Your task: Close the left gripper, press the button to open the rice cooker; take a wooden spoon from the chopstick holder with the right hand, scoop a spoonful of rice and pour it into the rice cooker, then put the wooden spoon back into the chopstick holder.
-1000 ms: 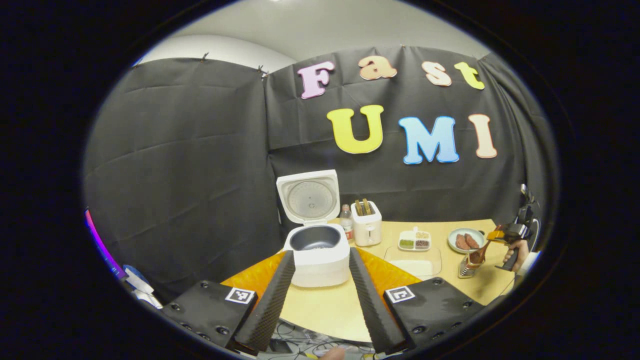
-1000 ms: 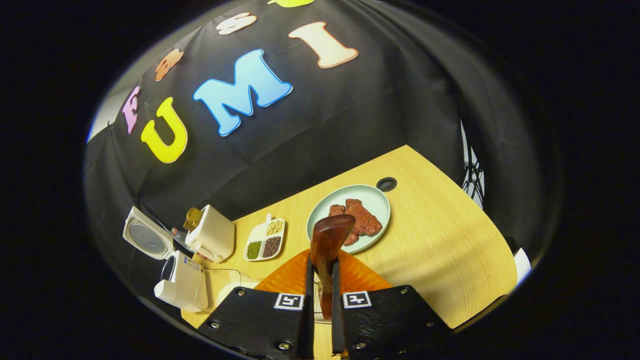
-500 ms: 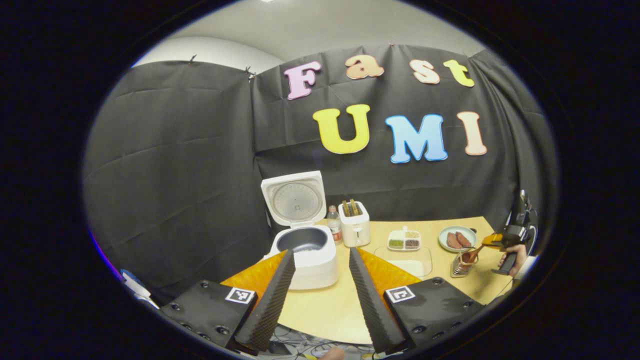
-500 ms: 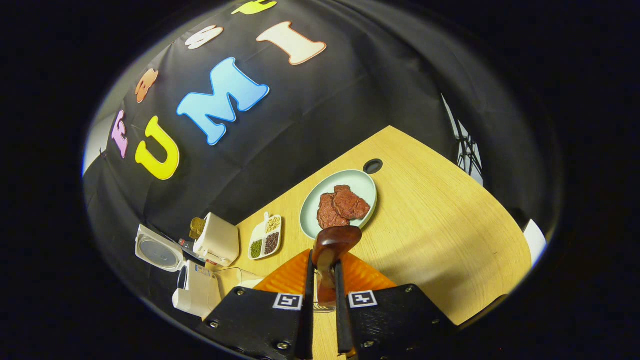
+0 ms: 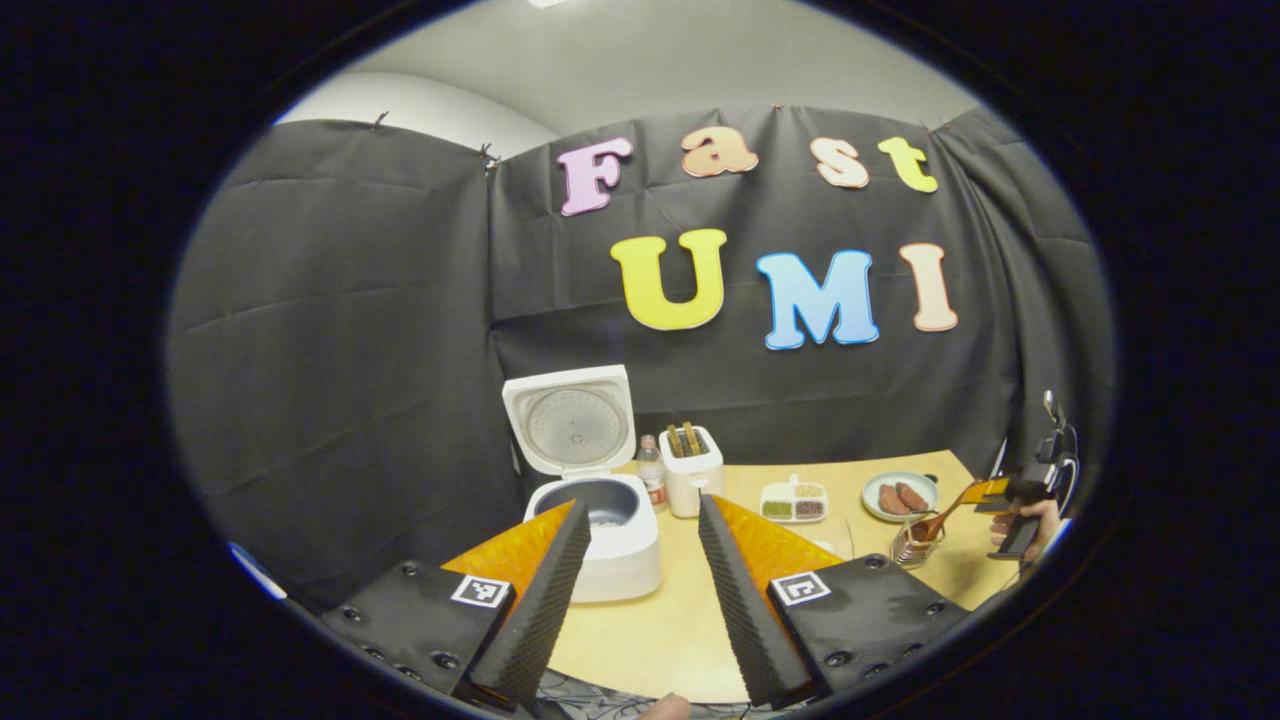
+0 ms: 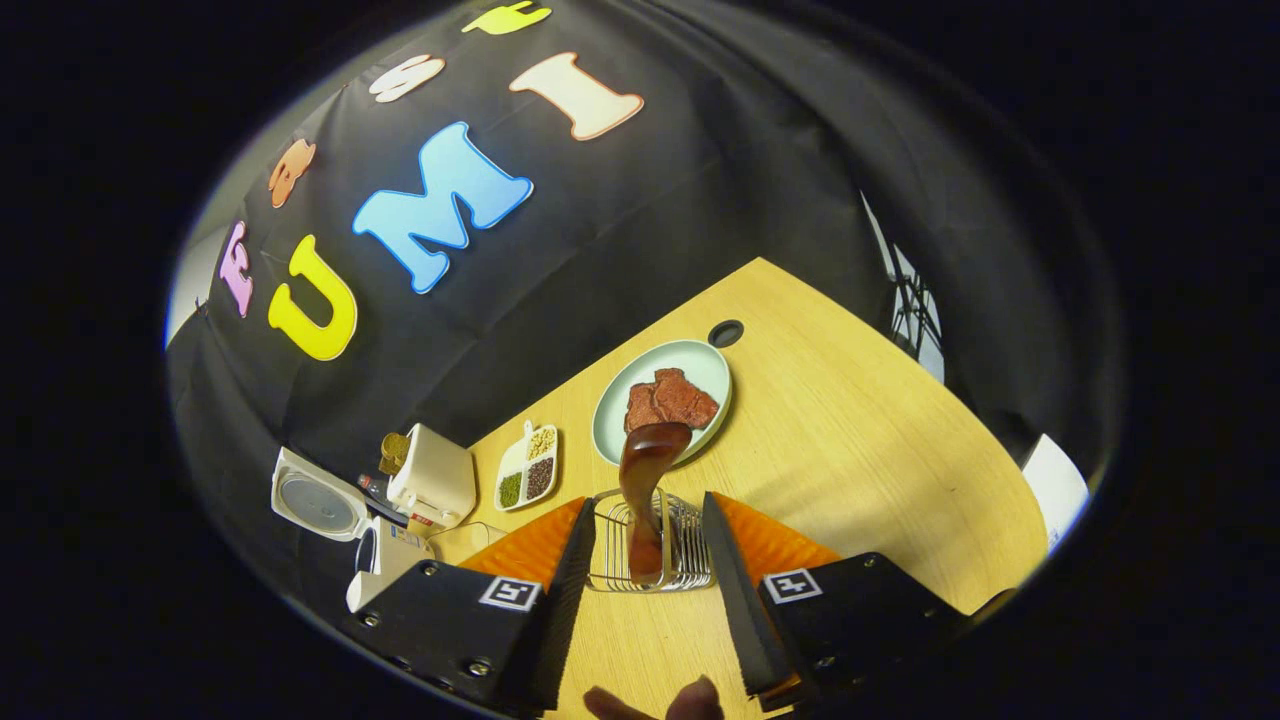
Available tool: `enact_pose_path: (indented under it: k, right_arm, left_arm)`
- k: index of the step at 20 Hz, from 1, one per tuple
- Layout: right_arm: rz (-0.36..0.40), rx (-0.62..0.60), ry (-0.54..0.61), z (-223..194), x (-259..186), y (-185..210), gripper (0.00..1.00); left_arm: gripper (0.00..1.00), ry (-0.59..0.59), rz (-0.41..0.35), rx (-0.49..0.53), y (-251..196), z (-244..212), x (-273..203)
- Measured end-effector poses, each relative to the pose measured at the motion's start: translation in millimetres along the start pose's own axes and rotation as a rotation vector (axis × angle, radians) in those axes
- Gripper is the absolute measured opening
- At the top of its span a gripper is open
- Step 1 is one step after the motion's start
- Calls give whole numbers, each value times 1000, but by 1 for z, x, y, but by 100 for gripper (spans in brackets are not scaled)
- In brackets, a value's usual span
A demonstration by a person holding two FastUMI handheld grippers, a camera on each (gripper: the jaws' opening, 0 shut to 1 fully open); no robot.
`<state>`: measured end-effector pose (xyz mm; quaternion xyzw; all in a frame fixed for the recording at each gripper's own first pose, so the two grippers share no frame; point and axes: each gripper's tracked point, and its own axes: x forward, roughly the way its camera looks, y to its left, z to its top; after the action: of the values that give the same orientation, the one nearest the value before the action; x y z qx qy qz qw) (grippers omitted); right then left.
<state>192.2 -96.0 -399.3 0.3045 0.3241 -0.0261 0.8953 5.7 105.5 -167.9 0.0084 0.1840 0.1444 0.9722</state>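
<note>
So the wooden spoon (image 6: 645, 480) stands in the wire holder (image 6: 650, 545), between the right gripper (image 6: 640, 580) fingers, which are spread and clear of it. It looks light, stiff and smooth, so it's best pinched on the handle. The left gripper (image 5: 635, 590) fingers are spread too, with the rice cooker (image 5: 600, 530) open just beyond them.

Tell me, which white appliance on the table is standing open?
The rice cooker, at the table's left end. Its lid is tipped up and back, baring the dark inner pot. The toaster beside it is smaller, with slices poking from its top slots.
</note>
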Motion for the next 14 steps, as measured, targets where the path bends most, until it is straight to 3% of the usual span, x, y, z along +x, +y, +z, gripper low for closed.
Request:
enact_pose_path:
  k: [2,3,4,10,14]
  right_arm:
    - [-1,-11,-42,5,-22,11,77]
    - [-9,-23,-70,7,-33,15,71]
    - [-20,-39,-95,8,-42,19,79]
    - [-77,-83,-357,21,-135,60,79]
    - [-115,-176,-411,-9,-193,94,79]
  left_arm:
    - [80,-24,-15,-27,13,7,13]
    - [80,-33,-27,-43,18,7,21]
    - [80,-44,-43,-56,24,10,29]
    - [80,-116,-166,-101,64,27,95]
    - [79,-132,-224,-196,89,30,150]
